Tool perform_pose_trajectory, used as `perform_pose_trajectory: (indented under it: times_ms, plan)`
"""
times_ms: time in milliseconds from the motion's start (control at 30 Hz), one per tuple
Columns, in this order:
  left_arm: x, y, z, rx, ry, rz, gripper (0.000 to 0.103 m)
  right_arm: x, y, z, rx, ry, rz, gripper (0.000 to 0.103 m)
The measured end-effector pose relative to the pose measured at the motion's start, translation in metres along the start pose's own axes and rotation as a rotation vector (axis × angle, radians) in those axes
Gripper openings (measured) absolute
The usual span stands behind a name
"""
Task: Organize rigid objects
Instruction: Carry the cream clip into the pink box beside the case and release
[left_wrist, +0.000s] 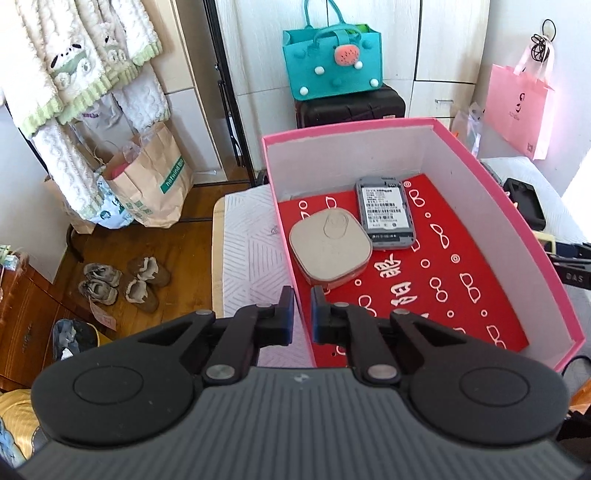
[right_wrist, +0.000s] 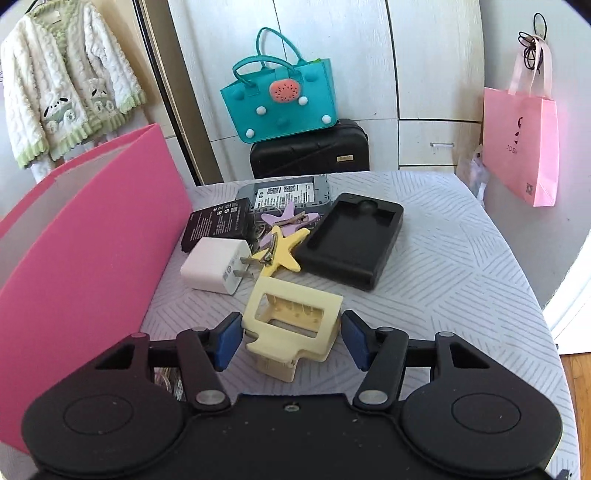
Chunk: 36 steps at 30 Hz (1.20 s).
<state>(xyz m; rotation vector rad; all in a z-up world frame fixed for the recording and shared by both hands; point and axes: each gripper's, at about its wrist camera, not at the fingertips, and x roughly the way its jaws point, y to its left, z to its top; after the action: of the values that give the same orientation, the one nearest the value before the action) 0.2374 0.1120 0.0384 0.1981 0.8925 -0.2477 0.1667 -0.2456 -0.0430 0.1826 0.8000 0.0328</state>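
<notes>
Cream plastic hair claw lies between the spread pads of the right gripper, neither pad pressing it. Just beyond sit a white charger plug, a yellow star clip and a black tray. The left gripper is closed and empty over the near wall of the pink box; ahead inside lie a beige case and, beyond, a grey device.
</notes>
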Motion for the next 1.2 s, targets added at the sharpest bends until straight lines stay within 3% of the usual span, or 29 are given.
perform_pose_trajectory:
  times_ms: [233,433,567,633,733,900,1200]
  plan:
    - [-0.001,-0.002,0.002,0.009,0.001,0.007,0.008,-0.031,0.006,0.018,-0.024,-0.05,0.104,0.063]
    - [-0.001,0.007,0.002,-0.032,0.01,-0.029,0.007,-0.063,0.049,0.049,-0.147,-0.126,0.312,0.064]
    - [-0.001,0.008,0.002,-0.028,0.011,-0.036,0.007,-0.064,0.092,0.062,-0.246,-0.084,0.474,0.064]
    - [-0.001,0.006,0.002,-0.018,0.014,-0.037,0.007,-0.056,0.116,0.068,-0.33,-0.022,0.523,0.064]
    - [-0.001,0.007,0.003,-0.013,0.015,-0.042,0.007,-0.027,0.156,0.078,-0.465,0.171,0.514,0.064]
    - [-0.001,0.009,0.002,-0.014,0.013,-0.052,0.007,0.032,0.201,0.095,-0.471,0.463,0.507,0.063]
    - [-0.002,0.014,0.002,-0.024,0.006,-0.079,0.007,0.103,0.239,0.095,-0.449,0.684,0.492,0.063]
